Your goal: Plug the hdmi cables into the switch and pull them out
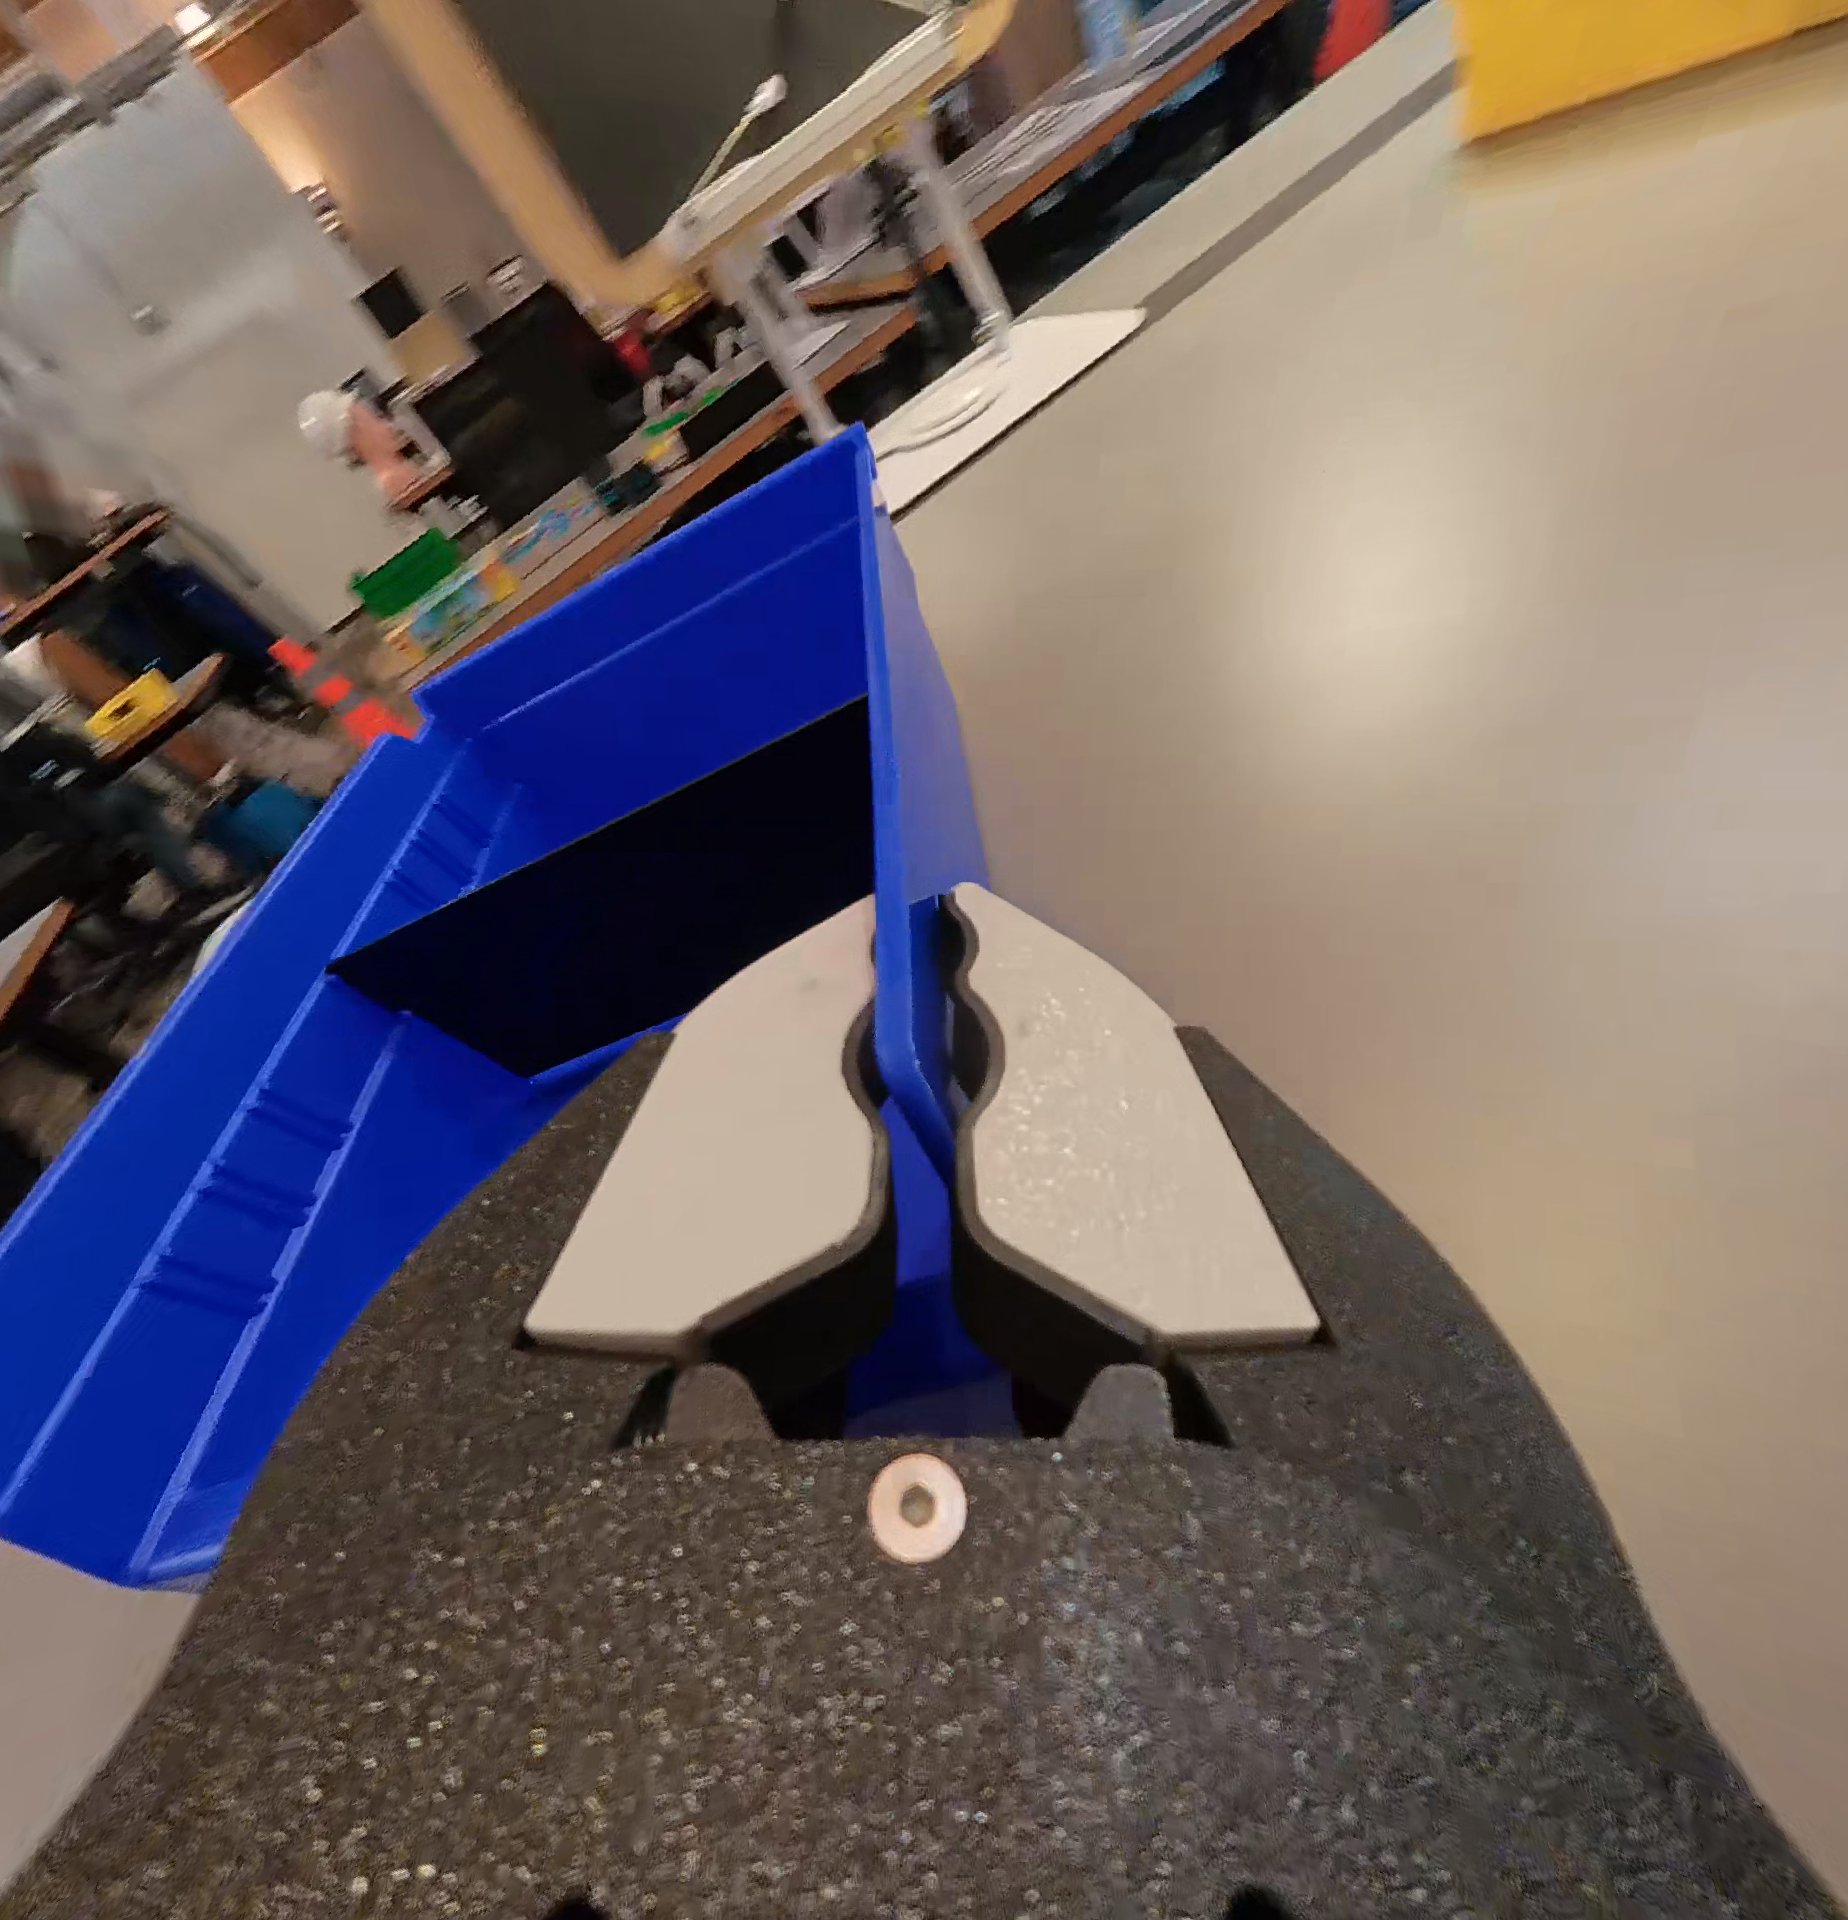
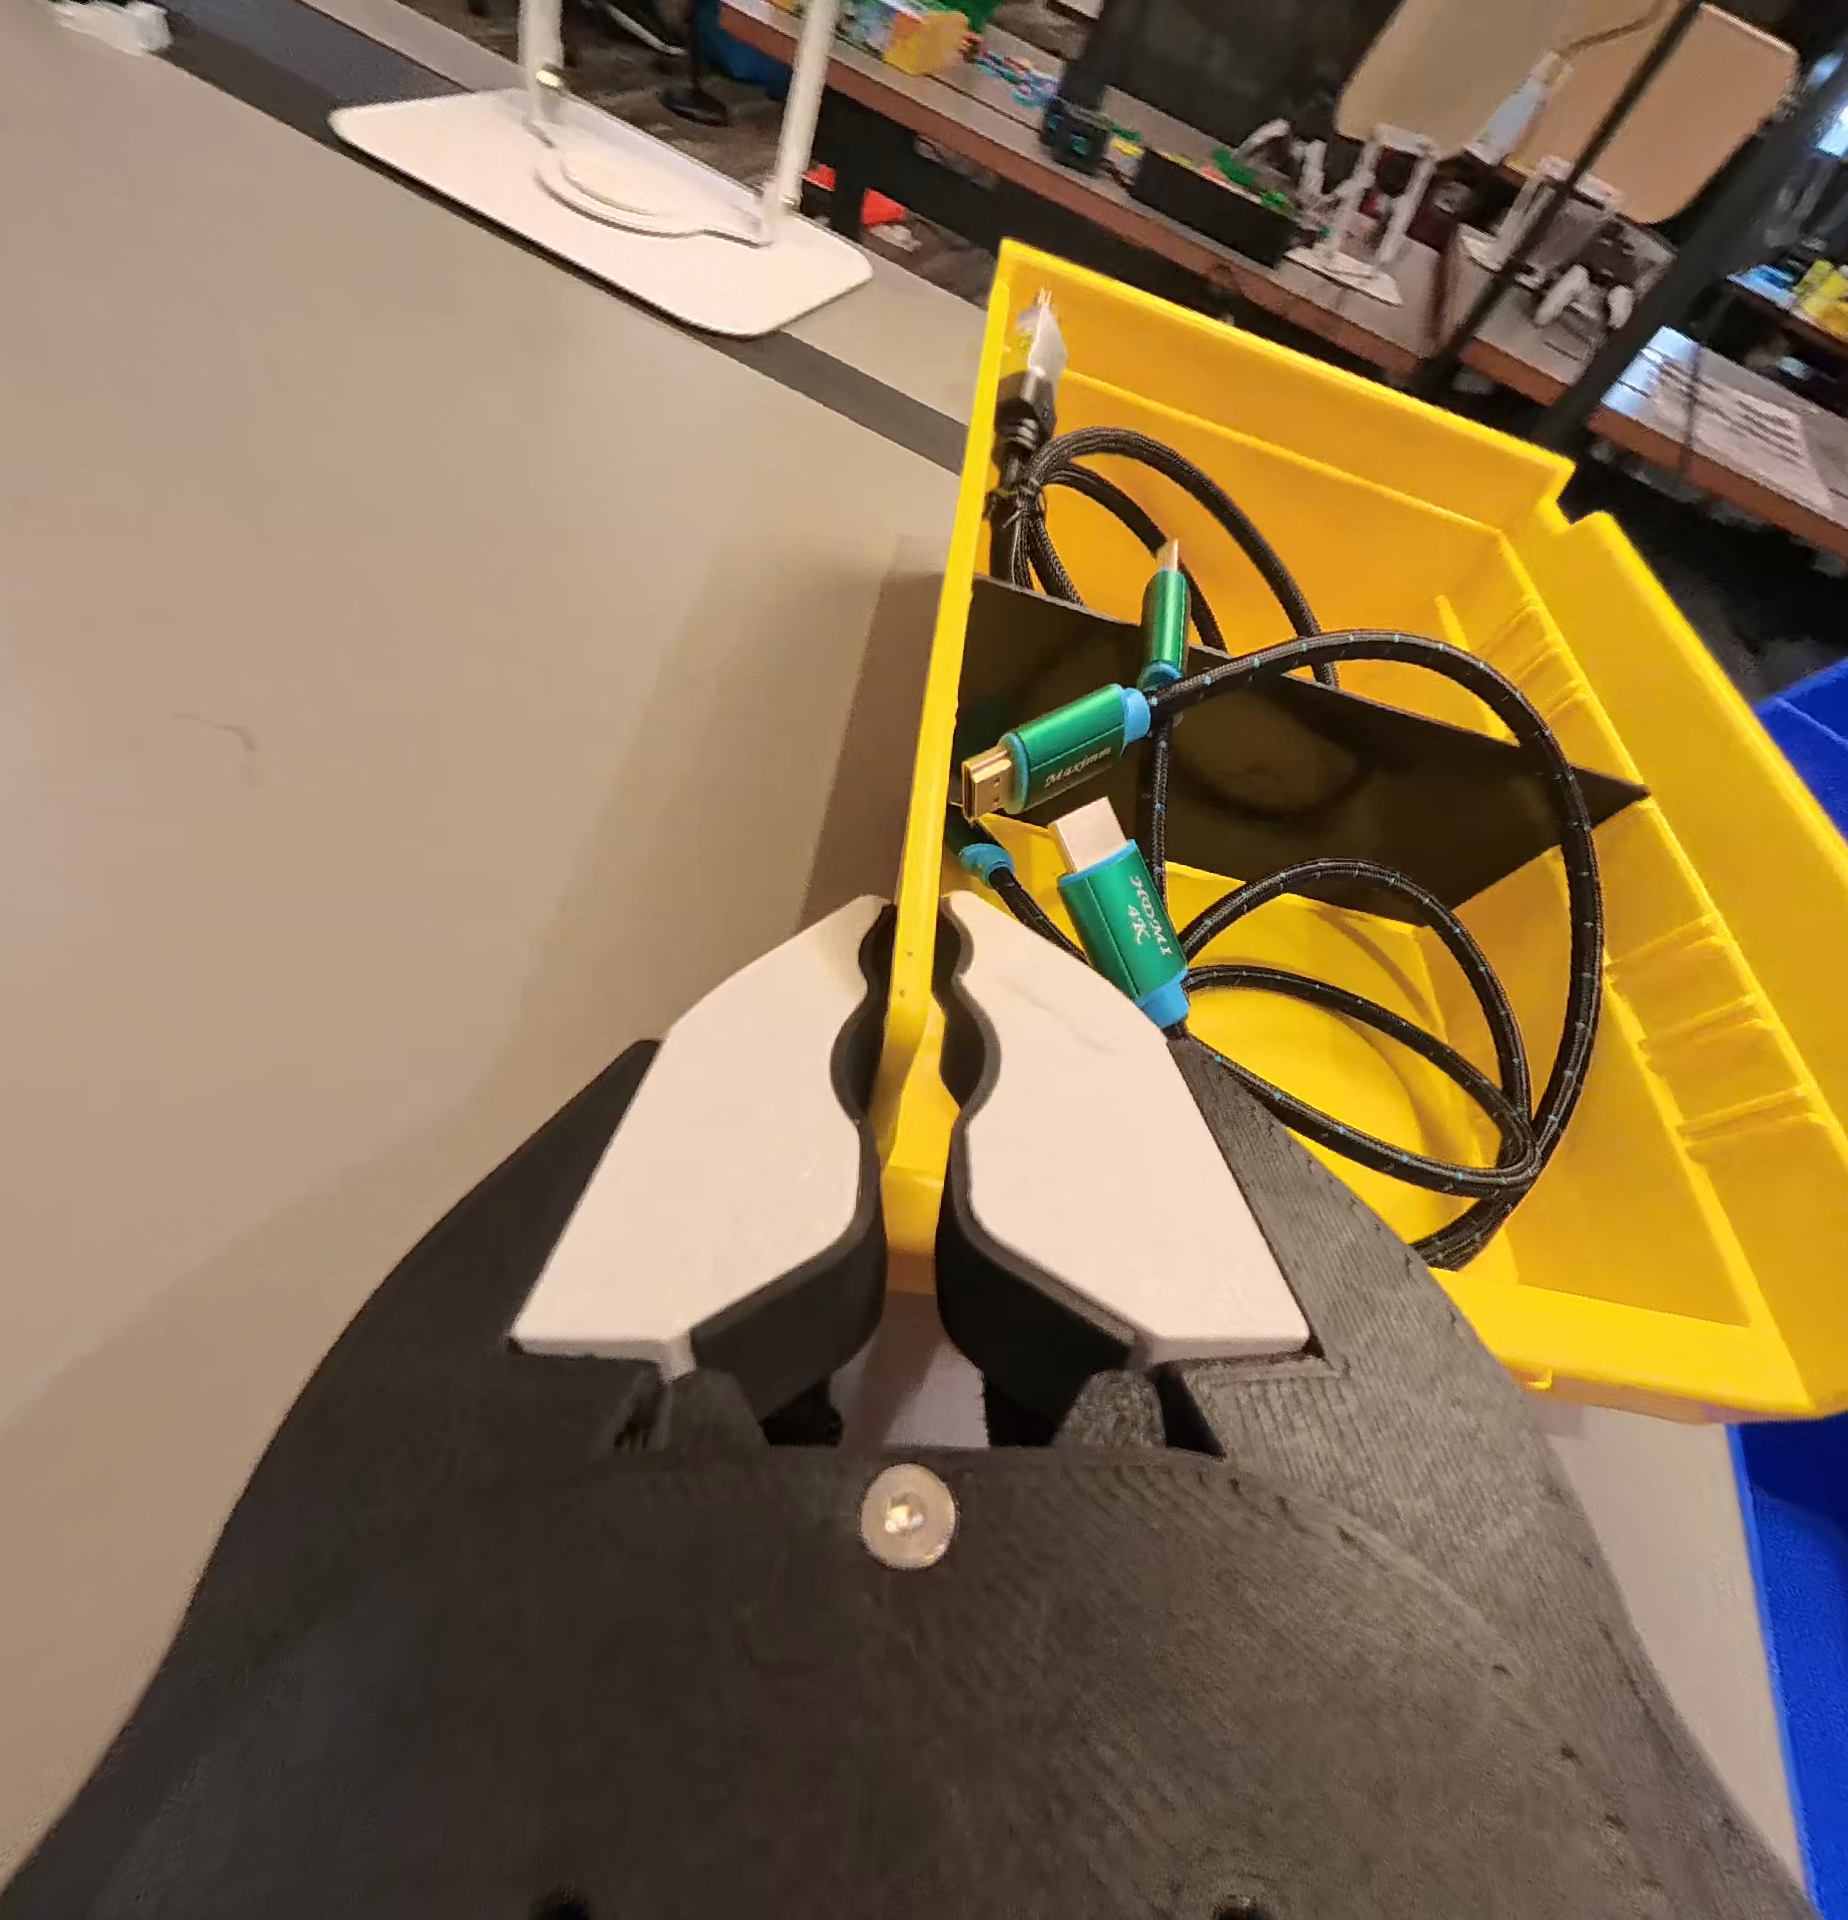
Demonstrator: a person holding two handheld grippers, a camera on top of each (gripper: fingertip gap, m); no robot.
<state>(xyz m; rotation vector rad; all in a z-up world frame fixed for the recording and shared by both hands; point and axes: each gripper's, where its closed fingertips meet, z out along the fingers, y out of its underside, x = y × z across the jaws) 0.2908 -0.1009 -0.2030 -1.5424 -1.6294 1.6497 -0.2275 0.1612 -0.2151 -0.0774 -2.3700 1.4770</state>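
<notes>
Lying coiled in the yellow bin (image 2: 1315,499), the hdmi cables (image 2: 1502,935) sit just to the right of the right gripper (image 2: 915,940), their green plugs (image 2: 1065,753) resting against a black divider (image 2: 1315,790) that splits the bin in two; one more plug with a grey shell (image 2: 1039,353) leans on the far corner. No switch shows in either view. The right gripper is closed almost fully on the bin's near side wall, one finger outside, one inside, the inner one touching or nearly touching a green plug (image 2: 1117,935). The left gripper (image 1: 915,940) is clamped the same way on the side wall of a blue bin (image 1: 639,675), which looks empty apart from its own black divider (image 1: 629,883) and appears tilted in that view. Beyond both lies a bare beige desk (image 1: 1471,727) and a white stand base (image 2: 608,208) well ahead. As a judgement, the thin walls could slip from such narrow pinches, tipping the yellow bin and spilling cables; a loop hanging over the divider could also snag when a plug is lifted out.
</notes>
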